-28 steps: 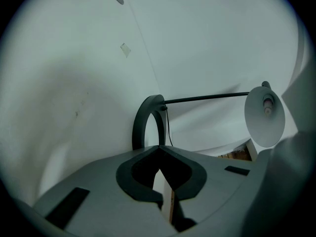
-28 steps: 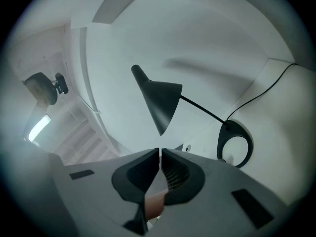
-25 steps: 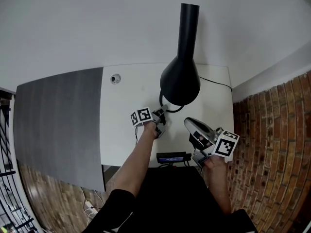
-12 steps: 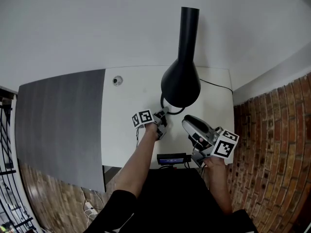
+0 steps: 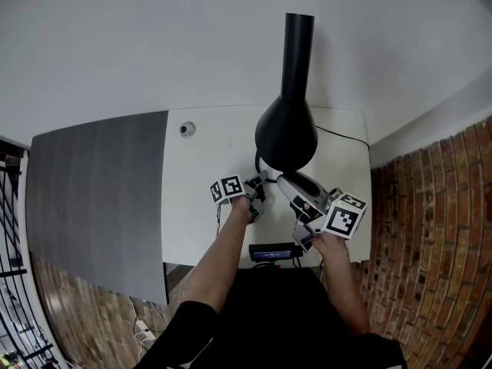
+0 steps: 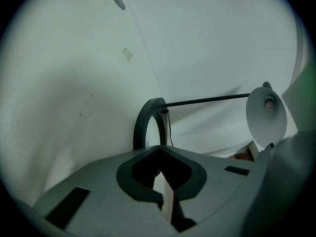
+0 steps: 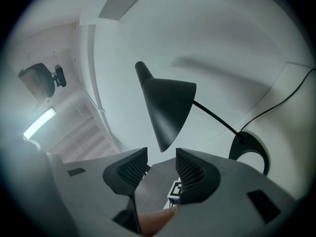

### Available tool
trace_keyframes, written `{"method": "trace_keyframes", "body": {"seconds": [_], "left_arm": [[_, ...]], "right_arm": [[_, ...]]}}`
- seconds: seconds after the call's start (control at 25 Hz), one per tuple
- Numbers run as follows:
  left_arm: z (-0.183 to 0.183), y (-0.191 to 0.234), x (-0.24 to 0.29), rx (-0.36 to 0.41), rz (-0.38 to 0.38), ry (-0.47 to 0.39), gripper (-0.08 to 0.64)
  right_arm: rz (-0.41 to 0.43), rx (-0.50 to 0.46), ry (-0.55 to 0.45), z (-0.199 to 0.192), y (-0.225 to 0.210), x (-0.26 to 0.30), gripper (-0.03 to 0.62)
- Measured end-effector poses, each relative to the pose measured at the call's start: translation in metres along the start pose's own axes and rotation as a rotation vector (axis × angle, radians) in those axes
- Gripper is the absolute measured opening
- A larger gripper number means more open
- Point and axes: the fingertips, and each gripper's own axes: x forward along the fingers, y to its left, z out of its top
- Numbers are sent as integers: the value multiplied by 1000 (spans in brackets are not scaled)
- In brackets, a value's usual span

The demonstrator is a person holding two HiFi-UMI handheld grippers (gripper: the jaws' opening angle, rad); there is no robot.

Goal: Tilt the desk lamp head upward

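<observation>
The black desk lamp stands on the white table [image 5: 200, 206], its cone shade [image 5: 286, 133] hanging over the middle. My left gripper [image 5: 259, 181] sits low at the lamp's ring base [image 5: 265, 171]. In the left gripper view the jaws [image 6: 158, 148] are shut at the foot of the ring base [image 6: 147, 120]. The thin lamp arm [image 6: 207, 100] runs right to the shade's pale inside [image 6: 266, 115]. My right gripper [image 5: 284, 183] is under the shade's near edge. Its jaws [image 7: 162, 159] have just been opening and hold nothing; the shade [image 7: 168, 105] hangs just beyond them.
A grey panel [image 5: 92, 198] adjoins the table on the left, and brick flooring [image 5: 430, 229] lies to the right. A small round fitting [image 5: 184, 128] sits near the table's back left. A black cord [image 5: 342, 131] trails right. A dark device [image 5: 273, 250] sits at the front edge.
My right gripper has moved left and closer under the lamp shade, and its jaws have spread apart. The left gripper has stayed at the ring base.
</observation>
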Motion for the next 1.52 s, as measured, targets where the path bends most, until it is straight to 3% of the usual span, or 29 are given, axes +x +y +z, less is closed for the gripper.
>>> {"method": "trace_keyframes", "body": {"seconds": [0.28, 0.84, 1.52], "left_arm": [[0, 0, 2, 9, 8, -2, 9], [-1, 1, 2, 8, 10, -3, 9], [-1, 2, 4, 5, 6, 2, 9]], "right_arm": [[86, 26, -63, 17, 8, 7, 164], [136, 72, -82, 19, 15, 4, 164], [179, 40, -104, 18, 32, -4, 163]]}}
